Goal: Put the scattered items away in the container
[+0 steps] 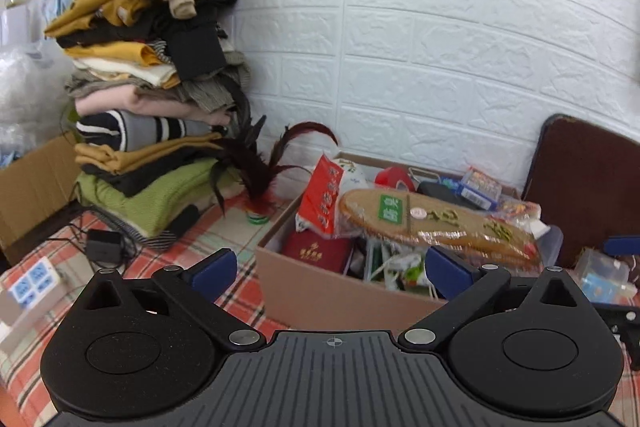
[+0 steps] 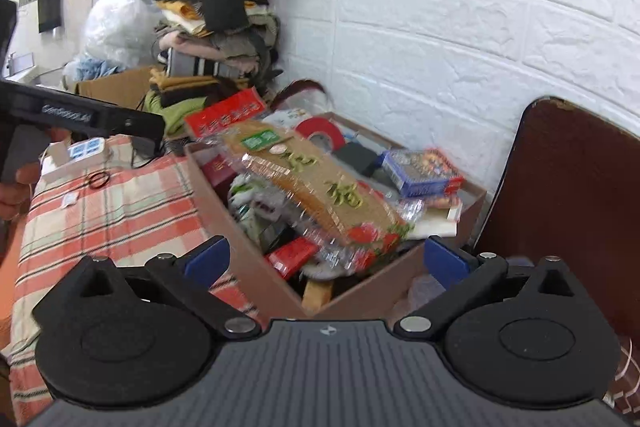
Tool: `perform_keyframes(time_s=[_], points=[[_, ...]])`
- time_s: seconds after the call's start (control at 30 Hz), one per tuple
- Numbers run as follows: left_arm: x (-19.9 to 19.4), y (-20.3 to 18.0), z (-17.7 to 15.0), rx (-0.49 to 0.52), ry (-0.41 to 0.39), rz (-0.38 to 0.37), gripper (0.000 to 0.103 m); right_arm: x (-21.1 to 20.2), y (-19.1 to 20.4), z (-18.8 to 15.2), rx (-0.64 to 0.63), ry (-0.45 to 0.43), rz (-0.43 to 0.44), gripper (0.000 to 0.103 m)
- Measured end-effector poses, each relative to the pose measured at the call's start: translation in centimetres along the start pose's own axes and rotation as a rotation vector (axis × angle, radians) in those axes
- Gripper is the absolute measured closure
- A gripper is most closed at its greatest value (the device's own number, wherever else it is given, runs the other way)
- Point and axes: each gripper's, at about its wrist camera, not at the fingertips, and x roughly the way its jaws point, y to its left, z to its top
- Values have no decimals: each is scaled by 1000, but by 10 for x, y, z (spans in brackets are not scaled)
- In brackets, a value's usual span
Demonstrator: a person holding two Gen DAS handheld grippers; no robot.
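Jaws of my left gripper (image 1: 334, 267) and right gripper (image 2: 326, 259) gape empty over the overfull brown cardboard box (image 1: 320, 291); next, I judge, the black hair tie (image 2: 98, 180).

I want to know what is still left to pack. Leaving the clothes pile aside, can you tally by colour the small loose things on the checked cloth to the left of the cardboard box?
Black: 2 (charger, hair-tie bunch)
White: 2 (blue-labelled box, small sachet)
Dark red: 1 (feather shuttlecock)
Total: 5
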Motion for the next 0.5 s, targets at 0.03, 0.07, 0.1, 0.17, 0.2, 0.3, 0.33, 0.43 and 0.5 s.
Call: perform_keyframes(time_s=[0.03,0.07,0.1,0.17,0.2,0.3,0.33,0.43,0.5], points=[[-6,-1,-4,7,1,-1,0,-4,2,-2,6,14,3,1],[-11,-2,-8,10,5,-3,0,-7,4,-4,11,29,5,1],[-15,-4,-12,10,13,-3,0,-12,6,-7,13,34,6,1],[-22,-9,-19,4,36,-1,0,-21,11,-12,13,43,3,1],[-26,-12,-22,0,49,0,0,-26,13,-14,10,50,-1,1],[-37,-22,-30,1,79,-6,0,-39,21,-19,2,61,-17,1],[-41,-25,-32,5,78,-10,0,-44,24,-21,-1,64,-22,1],[-50,-36,-36,18,68,-13,0,-52,29,-24,-5,67,-37,1],[-54,-42,-37,27,64,-13,0,-56,30,-25,-3,68,-45,1]])
